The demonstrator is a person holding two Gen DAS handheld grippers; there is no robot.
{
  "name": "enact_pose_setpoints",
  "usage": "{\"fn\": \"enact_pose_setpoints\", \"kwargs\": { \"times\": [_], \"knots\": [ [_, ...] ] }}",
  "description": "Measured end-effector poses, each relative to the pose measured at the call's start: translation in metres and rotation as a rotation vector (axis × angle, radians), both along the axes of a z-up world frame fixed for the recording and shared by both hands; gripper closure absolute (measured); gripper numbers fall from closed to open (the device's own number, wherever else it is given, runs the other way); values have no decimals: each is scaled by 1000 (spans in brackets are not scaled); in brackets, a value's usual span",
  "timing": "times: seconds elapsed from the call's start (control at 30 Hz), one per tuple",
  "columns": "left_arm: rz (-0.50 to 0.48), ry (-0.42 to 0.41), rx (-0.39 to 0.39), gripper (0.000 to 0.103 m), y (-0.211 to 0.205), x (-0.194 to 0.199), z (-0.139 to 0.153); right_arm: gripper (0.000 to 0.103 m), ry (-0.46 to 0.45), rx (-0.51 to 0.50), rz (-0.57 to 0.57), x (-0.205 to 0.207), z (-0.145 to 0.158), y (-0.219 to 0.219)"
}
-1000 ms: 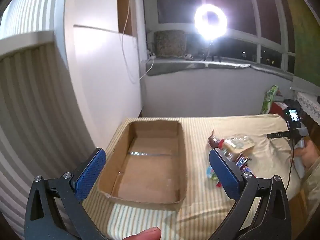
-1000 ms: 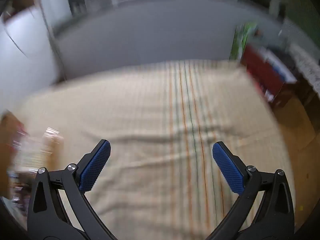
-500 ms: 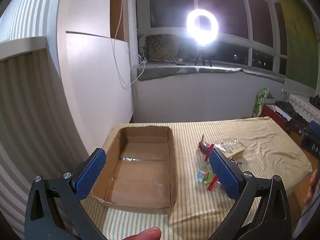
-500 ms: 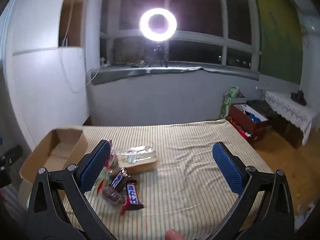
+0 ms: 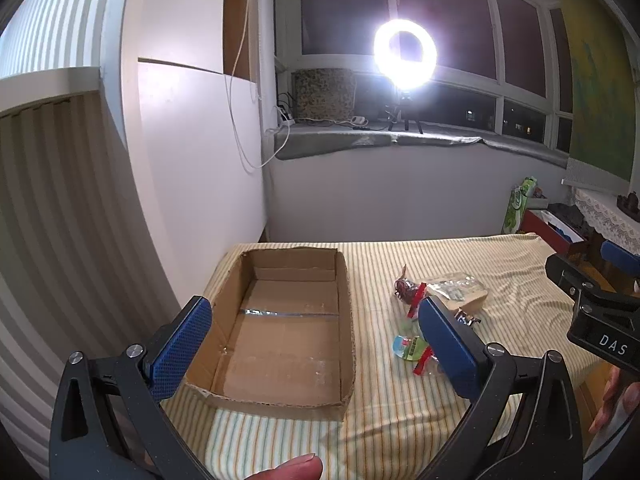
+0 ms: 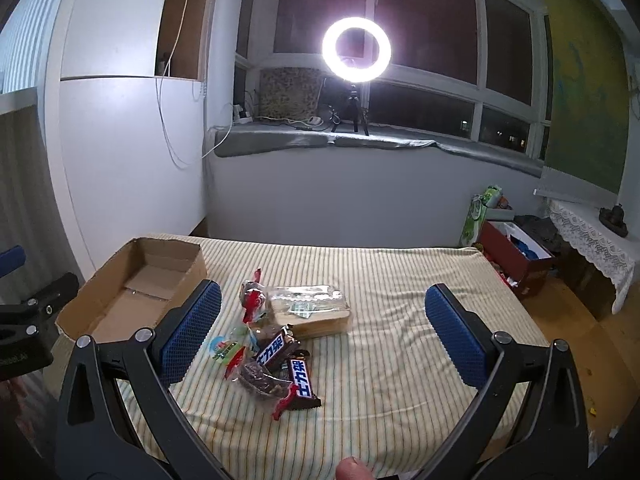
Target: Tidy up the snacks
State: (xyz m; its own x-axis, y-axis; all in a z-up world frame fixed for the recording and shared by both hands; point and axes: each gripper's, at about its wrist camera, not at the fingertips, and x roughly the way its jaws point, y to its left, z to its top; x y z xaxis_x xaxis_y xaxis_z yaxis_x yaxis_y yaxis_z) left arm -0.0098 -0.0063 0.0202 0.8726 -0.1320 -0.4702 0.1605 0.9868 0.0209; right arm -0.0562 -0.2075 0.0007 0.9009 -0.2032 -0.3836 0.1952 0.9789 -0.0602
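An open, empty cardboard box (image 5: 280, 320) lies on the striped bedcover, also seen in the right wrist view (image 6: 132, 292). A pile of snacks lies to its right: a clear-wrapped biscuit pack (image 6: 308, 308), two brown chocolate bars (image 6: 300, 376), a red-wrapped sweet (image 6: 252, 300) and a small green and blue packet (image 6: 224, 346). The pile shows in the left wrist view (image 5: 436, 300). My left gripper (image 5: 316, 344) is open and empty above the box's near end. My right gripper (image 6: 324, 336) is open and empty above the snacks.
The bed (image 6: 400, 320) stands against a white wall and cabinet (image 5: 192, 160) on the left. A ring light (image 6: 356, 50) stands on the windowsill. A red box (image 6: 516, 252) and a lace-covered table (image 6: 592, 236) stand on the right.
Both grippers have pulled back and steadied. The right view swung left from the bare bedcover to the snack pile and box. Both stay open.
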Motion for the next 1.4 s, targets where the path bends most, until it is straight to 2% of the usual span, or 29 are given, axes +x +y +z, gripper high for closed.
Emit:
{"fn": "enact_pose_setpoints", "kwargs": {
  "times": [1.4],
  "knots": [
    [1, 1, 6, 0, 2, -7, -3, 0, 0, -3, -14, -3, 7, 4]
  ]
}}
